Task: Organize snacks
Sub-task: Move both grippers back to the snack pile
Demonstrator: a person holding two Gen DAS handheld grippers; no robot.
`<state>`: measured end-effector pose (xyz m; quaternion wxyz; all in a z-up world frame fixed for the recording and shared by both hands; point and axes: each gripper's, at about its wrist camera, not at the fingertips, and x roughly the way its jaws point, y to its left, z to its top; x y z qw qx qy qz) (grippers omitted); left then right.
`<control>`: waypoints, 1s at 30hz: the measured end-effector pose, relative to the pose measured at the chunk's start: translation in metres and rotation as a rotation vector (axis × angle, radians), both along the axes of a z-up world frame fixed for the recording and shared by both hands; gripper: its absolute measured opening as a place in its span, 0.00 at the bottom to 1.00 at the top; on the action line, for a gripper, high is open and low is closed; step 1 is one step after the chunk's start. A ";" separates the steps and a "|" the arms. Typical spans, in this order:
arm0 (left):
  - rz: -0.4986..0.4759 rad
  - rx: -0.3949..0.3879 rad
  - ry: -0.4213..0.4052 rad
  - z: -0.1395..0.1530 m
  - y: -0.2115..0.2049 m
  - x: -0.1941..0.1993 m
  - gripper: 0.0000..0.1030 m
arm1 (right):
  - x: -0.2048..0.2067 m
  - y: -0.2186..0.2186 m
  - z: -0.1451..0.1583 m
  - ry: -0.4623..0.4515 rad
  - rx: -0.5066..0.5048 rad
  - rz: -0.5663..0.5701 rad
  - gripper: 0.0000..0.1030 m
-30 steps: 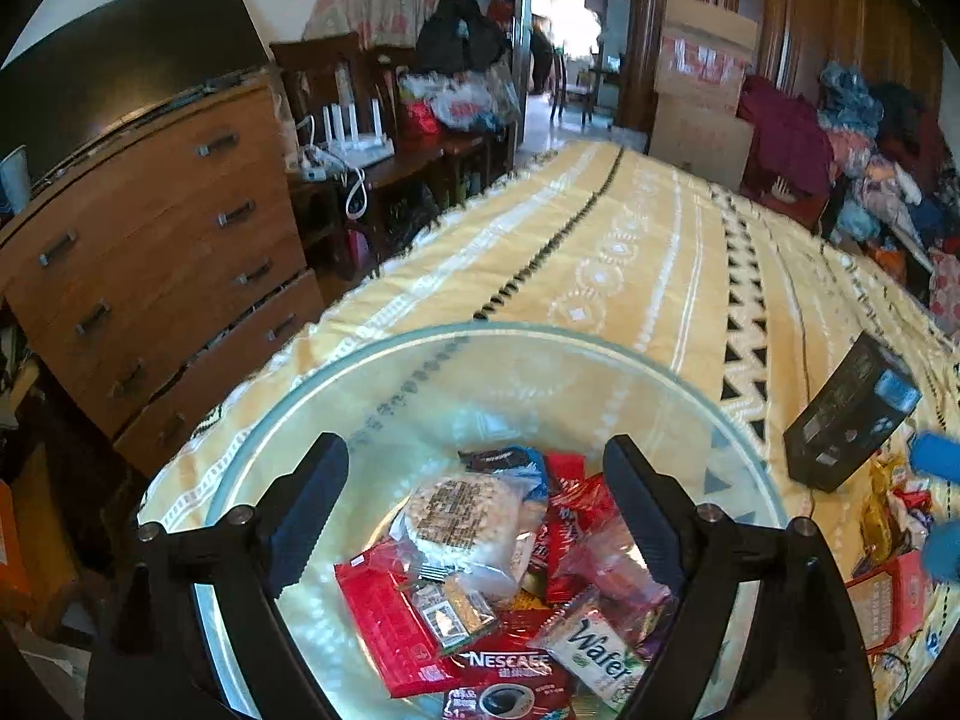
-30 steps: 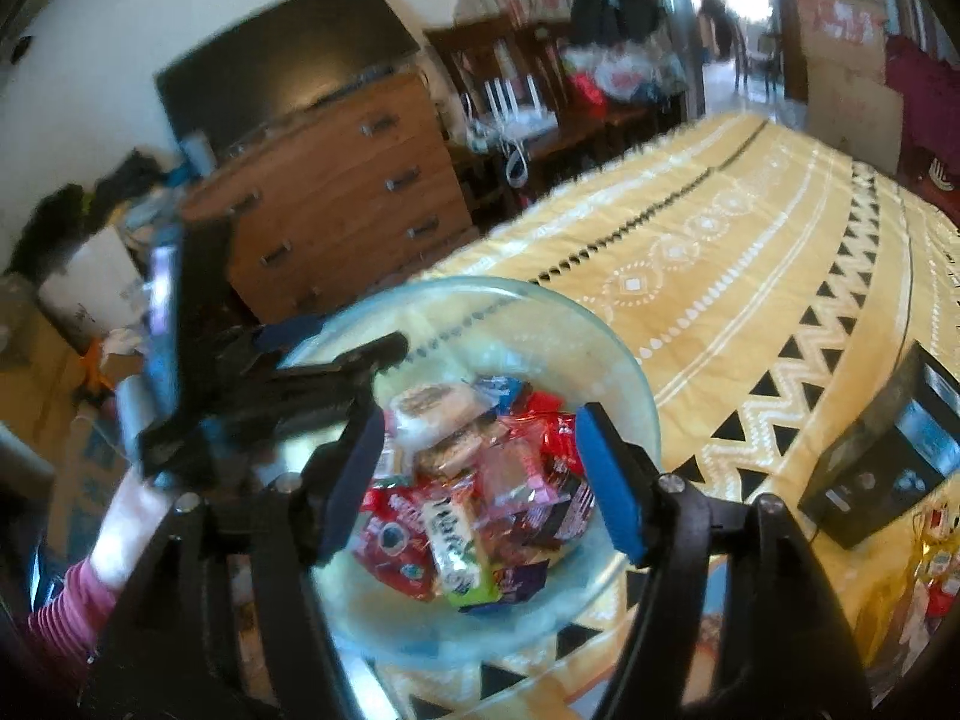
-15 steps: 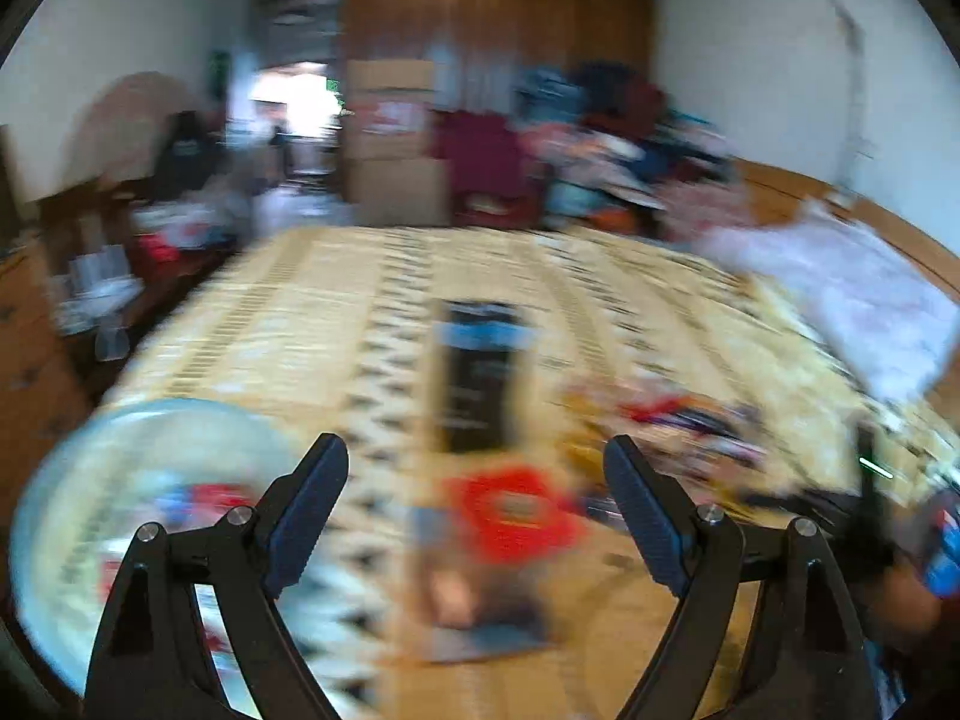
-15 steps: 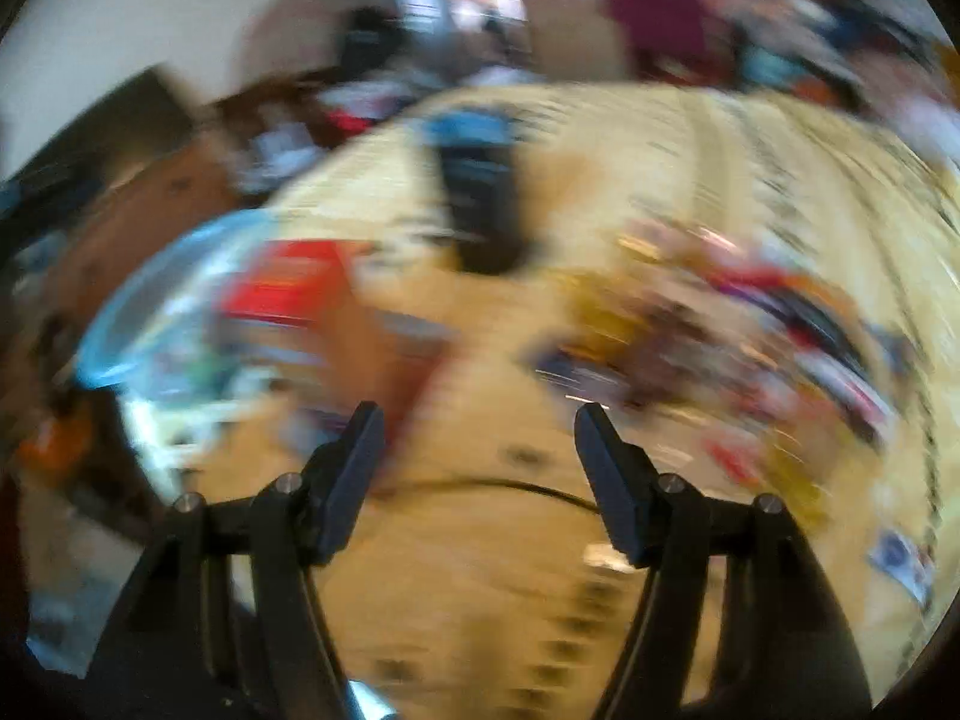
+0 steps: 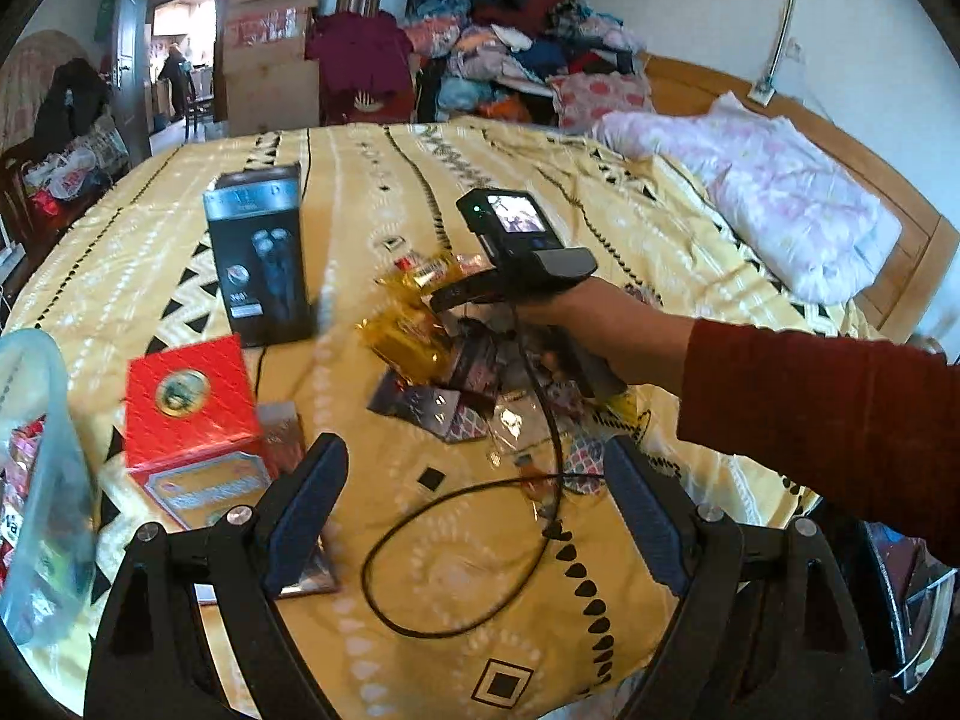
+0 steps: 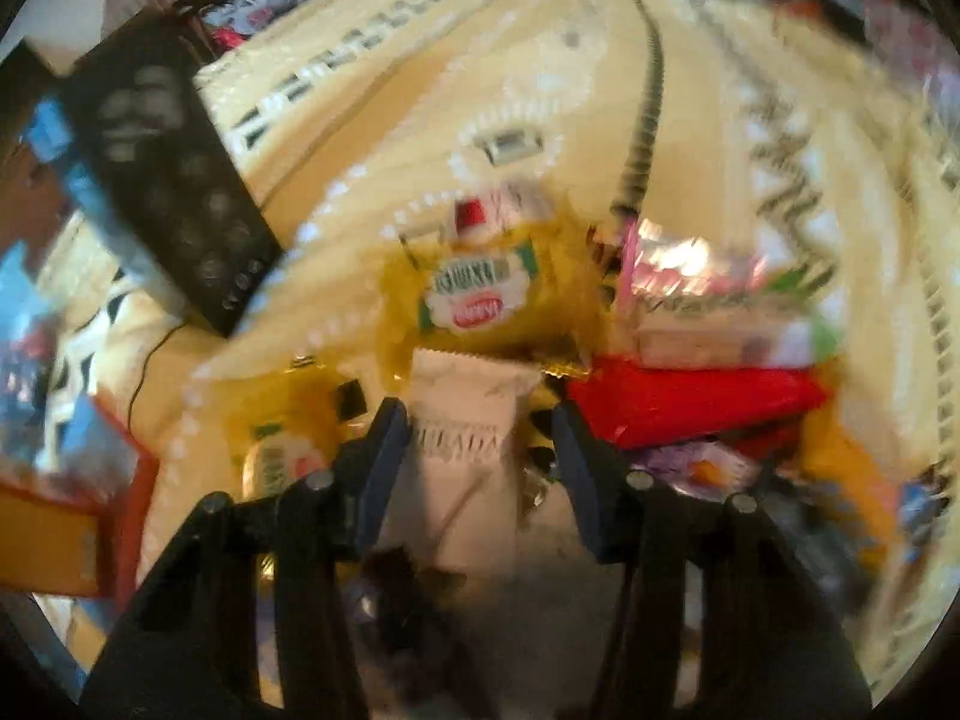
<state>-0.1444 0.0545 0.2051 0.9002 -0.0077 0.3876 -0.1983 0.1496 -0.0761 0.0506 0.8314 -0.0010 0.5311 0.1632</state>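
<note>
At far left, the edge of a clear bowl [image 5: 42, 450] holding snacks sits on the bed [image 5: 540, 192], beside a red box [image 5: 186, 408] and a black box [image 5: 258, 258]. The left gripper [image 5: 474, 516] hovers wide and empty over a loose cable [image 5: 468, 546]. Right of centre lies a snack pile [image 5: 456, 360]. A hand [image 5: 606, 324] in a red sleeve [image 5: 828, 420] tips the right gripper [image 6: 480, 450] steeply down into it. Its jaws have just been closing around a white packet [image 6: 468, 420], apparently not yet pinching. The step looks like picking; next, close firmly and carry it to the bowl.
</note>
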 end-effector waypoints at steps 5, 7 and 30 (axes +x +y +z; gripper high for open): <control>-0.011 -0.014 0.050 -0.019 -0.007 0.005 0.86 | -0.076 0.009 -0.016 -0.003 0.017 0.156 0.52; -0.015 -0.012 0.064 -0.023 -0.010 0.006 0.86 | -0.119 0.007 -0.018 0.027 0.042 0.214 0.52; 0.026 0.031 0.160 -0.065 -0.017 -0.003 0.86 | -0.176 -0.008 0.013 -0.002 0.149 0.099 0.52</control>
